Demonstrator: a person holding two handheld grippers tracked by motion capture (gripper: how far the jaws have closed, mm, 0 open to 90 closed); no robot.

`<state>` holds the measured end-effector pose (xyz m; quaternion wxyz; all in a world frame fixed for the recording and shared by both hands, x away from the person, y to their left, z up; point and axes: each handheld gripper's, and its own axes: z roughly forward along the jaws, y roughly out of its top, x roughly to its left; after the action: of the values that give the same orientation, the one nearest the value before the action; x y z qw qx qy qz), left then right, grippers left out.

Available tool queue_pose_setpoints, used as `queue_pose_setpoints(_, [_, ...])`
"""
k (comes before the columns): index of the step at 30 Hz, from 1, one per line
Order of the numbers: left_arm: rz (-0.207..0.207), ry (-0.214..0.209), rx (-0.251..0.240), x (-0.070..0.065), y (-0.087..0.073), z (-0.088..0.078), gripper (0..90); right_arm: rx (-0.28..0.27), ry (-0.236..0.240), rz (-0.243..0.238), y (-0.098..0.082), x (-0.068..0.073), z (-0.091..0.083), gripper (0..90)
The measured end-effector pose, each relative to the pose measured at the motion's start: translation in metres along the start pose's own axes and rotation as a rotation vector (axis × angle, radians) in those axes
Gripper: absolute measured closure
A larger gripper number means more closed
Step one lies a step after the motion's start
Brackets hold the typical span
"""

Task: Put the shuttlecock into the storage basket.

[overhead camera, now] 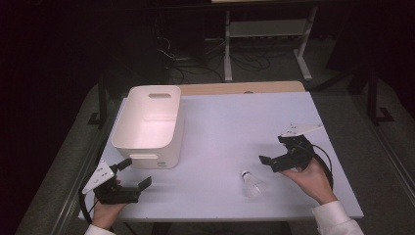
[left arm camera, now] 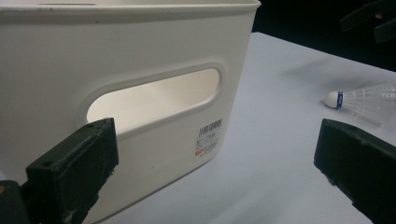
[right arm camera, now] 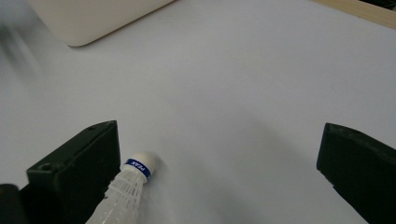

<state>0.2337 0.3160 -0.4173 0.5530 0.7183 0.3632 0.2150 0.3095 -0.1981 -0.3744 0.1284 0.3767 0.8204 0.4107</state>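
Note:
A white shuttlecock (overhead camera: 252, 184) lies on its side near the front of the white table (overhead camera: 235, 122), its cork tip with a blue band pointing away from me. My right gripper (overhead camera: 275, 149) hovers open just right of and beyond it. In the right gripper view the shuttlecock (right arm camera: 133, 183) lies against the inner side of the left jaw, with the gripper (right arm camera: 219, 158) wide open above it. My left gripper (overhead camera: 135, 173) is open at the front left, right in front of the white bin (overhead camera: 151, 122). The left gripper view faces the bin's handle slot (left arm camera: 154, 95), the gripper (left arm camera: 215, 154) holding nothing.
The bin (left arm camera: 140, 56) stands at the table's left and looks empty inside. The shuttlecock (left arm camera: 359, 100) and the other gripper (left arm camera: 373, 18) show at the right of the left gripper view. A wooden strip (overhead camera: 244, 88) runs along the table's far edge; cables and a stand lie beyond.

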Motion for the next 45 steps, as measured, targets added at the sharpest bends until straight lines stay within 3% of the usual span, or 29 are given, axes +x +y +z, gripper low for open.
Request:
queue_pose_setpoints(12, [0.007, -0.002, 0.002, 0.0, 0.0, 0.0, 0.0, 0.041, -0.003, -0.006, 0.007, 0.009, 0.01, 0.0])
queue_pose_setpoints(40, [0.012, -0.013, 0.006, 0.001, 0.0, -0.001, 0.0, 0.137, 0.066, -0.031, 0.018, 0.028, 0.036, 0.0])
queue_pose_setpoints(45, [-0.003, -0.018, -0.004, 0.002, 0.0, -0.001, 0.0, 0.152, 0.081, -0.028, 0.019, 0.03, 0.043, 0.0])
